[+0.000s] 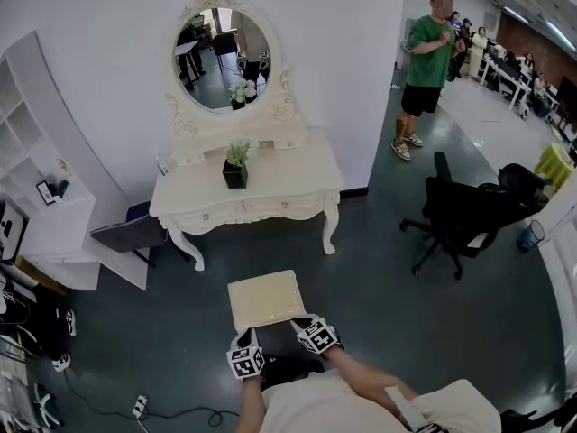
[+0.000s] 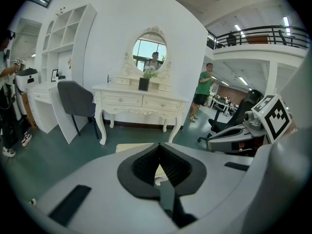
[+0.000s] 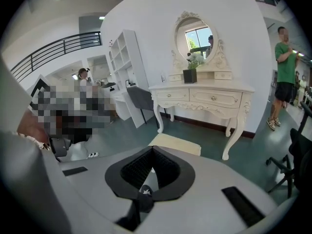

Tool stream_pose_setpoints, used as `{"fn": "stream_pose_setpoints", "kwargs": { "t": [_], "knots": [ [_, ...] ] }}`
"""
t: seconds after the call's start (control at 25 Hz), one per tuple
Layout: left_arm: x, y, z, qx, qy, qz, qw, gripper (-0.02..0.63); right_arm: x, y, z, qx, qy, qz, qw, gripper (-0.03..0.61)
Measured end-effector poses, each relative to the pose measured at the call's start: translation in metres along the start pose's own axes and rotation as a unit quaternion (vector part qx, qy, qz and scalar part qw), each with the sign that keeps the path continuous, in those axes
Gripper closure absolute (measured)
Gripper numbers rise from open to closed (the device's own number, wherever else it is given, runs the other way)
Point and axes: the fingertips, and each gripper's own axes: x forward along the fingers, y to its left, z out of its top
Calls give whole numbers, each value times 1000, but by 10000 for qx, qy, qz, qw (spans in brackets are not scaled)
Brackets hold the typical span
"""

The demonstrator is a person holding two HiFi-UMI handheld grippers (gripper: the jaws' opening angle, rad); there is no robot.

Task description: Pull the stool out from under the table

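One cream, square-topped stool stands clear of the white dressing table, out on the dark green floor in front of its curved legs, with open floor between the two. At the stool's edge farthest from the dressing table sit both grippers, side by side. The left gripper has its jaws closed tip to tip with nothing clamped; in the left gripper view only a sliver of the cream seat shows through the gap behind the tips. The right gripper is likewise closed tip to tip and carries nothing. On the dressing table a black pot of white flowers stands near the middle, below the oval mirror rising from the table's back. A grey chair stands just left of the dressing table, with white shelving beyond it. Well to the right of the dressing table are a black office chair and a person in a green shirt.
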Motion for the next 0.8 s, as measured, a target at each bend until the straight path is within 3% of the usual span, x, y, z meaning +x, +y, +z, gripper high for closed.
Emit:
{"fn": "stream_pose_setpoints", "kwargs": {
  "t": [0.8],
  "knots": [
    [1,-7,-6,1,3,-82,10000,598,-2,0,-10,-11,98,-1,10000,535]
  ]
}}
